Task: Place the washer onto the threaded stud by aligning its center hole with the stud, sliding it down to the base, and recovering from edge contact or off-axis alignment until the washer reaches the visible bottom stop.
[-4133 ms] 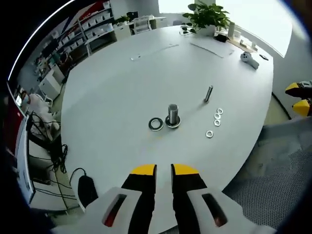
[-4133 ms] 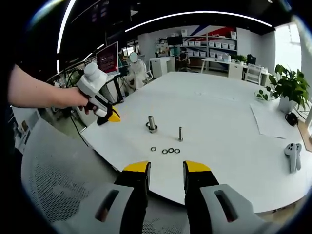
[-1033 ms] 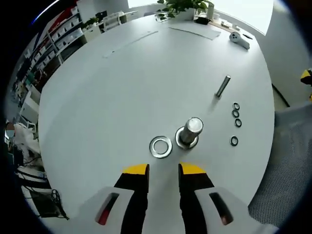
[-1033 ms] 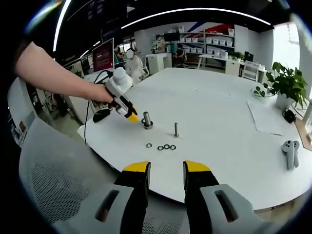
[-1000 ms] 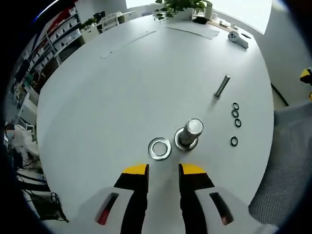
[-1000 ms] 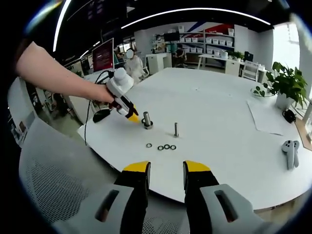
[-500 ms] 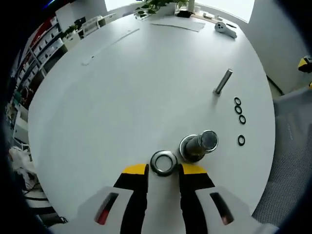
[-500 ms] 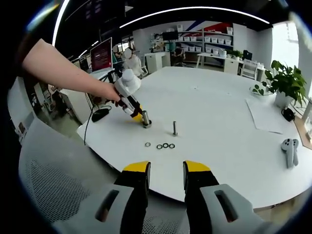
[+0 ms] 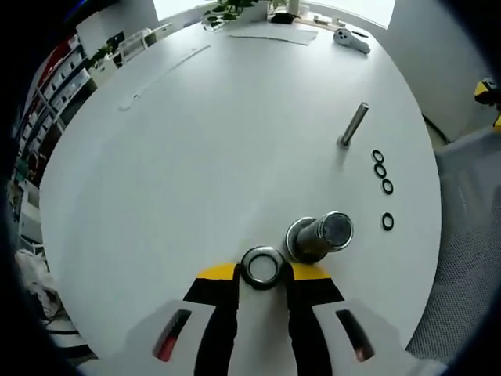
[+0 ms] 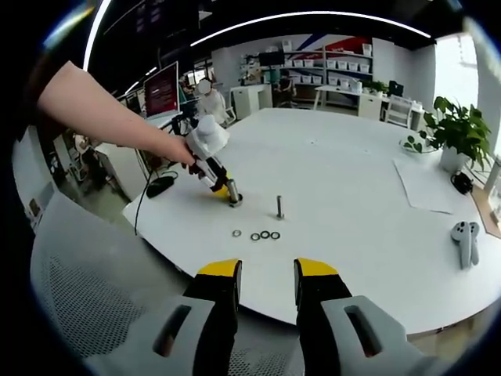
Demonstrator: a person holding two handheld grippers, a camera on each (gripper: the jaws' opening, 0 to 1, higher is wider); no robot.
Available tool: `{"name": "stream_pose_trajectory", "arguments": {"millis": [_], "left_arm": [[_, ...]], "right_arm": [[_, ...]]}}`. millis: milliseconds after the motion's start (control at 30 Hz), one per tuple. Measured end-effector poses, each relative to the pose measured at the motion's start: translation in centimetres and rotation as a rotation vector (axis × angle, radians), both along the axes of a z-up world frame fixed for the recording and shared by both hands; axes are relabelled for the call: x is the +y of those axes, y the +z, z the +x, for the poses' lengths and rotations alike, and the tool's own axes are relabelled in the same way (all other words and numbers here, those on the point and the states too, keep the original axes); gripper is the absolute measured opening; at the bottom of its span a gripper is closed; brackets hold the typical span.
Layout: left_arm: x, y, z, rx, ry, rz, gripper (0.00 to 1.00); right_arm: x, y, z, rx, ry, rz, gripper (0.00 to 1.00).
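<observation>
On the white round table [image 9: 196, 141] lies a flat steel washer [image 9: 262, 265], right between the yellow tips of my left gripper [image 9: 263, 277], which stands open around it. Just right of the washer rises the thick threaded stud [image 9: 319, 236] on its base. In the right gripper view a hand holds the left gripper [image 10: 221, 189] tilted down at the foot of the stud [image 10: 233, 195]. My right gripper [image 10: 266, 274] hangs open and empty off the table's near edge, far from the stud.
A thin upright pin [image 9: 352, 125] [image 10: 279, 205] and several small loose washers [image 9: 383, 178] [image 10: 264, 234] sit beyond the stud. A white controller [image 10: 467, 241], a paper sheet [image 10: 427, 188] and a plant [image 10: 462, 129] lie at the far side. A mesh chair [image 10: 94, 298] stands near the table edge.
My left gripper has come down and forward to the table, so the washer now lies between its tips instead of ahead of them. The right gripper has stayed still.
</observation>
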State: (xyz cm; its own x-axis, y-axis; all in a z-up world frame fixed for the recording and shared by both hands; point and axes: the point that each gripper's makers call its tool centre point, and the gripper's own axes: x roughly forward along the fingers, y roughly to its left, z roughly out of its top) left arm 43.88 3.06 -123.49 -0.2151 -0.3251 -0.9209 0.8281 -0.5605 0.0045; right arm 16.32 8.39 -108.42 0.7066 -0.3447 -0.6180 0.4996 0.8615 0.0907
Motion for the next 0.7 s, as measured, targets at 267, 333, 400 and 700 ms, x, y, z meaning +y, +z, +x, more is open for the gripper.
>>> {"name": "stream_pose_trajectory", "arguments": {"millis": [267, 333, 400, 700], "left_arm": [[0.1, -0.1, 0.4, 0.011, 0.028, 0.014, 0.21], [0.4, -0.1, 0.6, 0.001, 0.028, 0.027, 0.21], [0.9, -0.3, 1.0, -0.007, 0.028, 0.042, 0.21], [3.5, -0.1, 1.7, -0.011, 0.043, 0.101, 0.21]], "right_arm": [[0.0, 0.0, -0.1, 0.005, -0.002, 0.000, 0.30], [0.0, 0.0, 0.0, 0.004, -0.003, -0.001, 0.30], [0.0, 0.0, -0.1, 0.006, -0.004, 0.000, 0.30], [0.0, 0.1, 0.0, 0.002, -0.003, -0.001, 0.29]]}}
